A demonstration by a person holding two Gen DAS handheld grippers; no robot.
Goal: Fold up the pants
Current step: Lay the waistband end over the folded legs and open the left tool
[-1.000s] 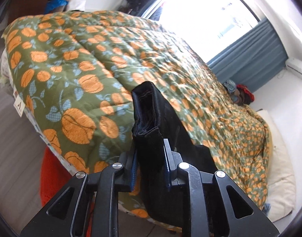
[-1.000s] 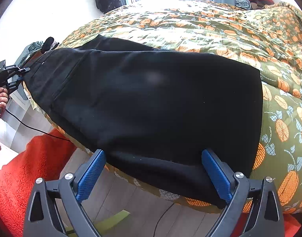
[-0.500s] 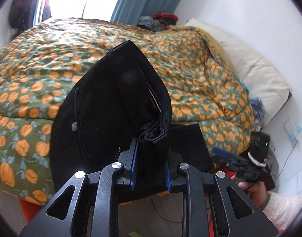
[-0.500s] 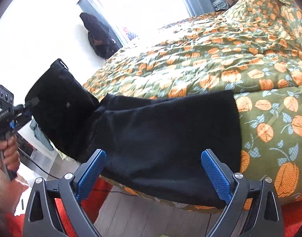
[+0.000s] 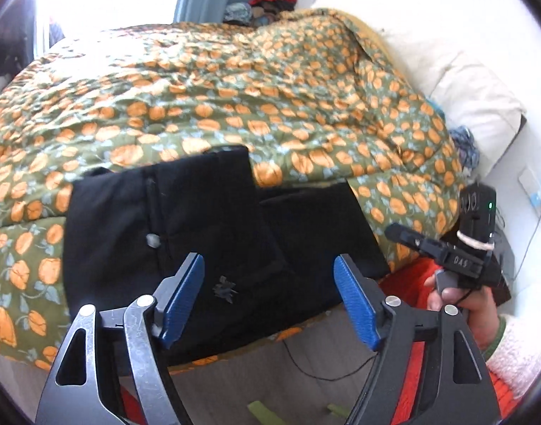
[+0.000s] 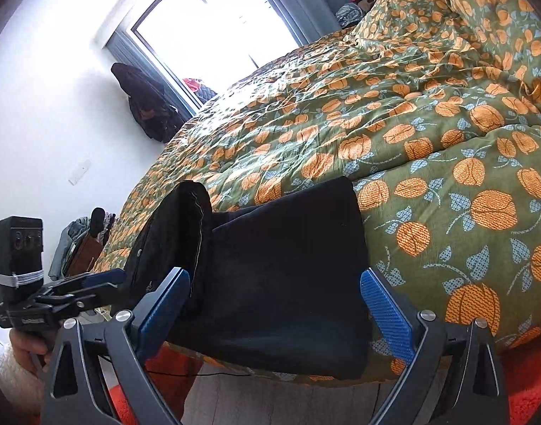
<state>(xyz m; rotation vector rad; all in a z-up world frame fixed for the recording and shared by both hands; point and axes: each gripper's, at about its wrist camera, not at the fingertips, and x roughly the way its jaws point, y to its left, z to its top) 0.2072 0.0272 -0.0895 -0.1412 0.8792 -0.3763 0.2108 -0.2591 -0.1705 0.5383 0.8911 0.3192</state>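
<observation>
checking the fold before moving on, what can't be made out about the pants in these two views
- Near edge of the black pants, left wrist view: hidden behind the left gripper, its jaws opening with nothing between them.
- Layers under the folded-over part, both views: covered by the top layer.
- Near hem, right wrist view: partly hidden behind the right gripper.

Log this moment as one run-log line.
step: fold pants | left gripper: opening, nothing between fingers | right gripper: open | black pants: folded over on floral quilt

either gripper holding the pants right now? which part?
Neither. Left gripper is opening, nothing between its pads; right gripper is open. Pants lie on the bed.
</observation>
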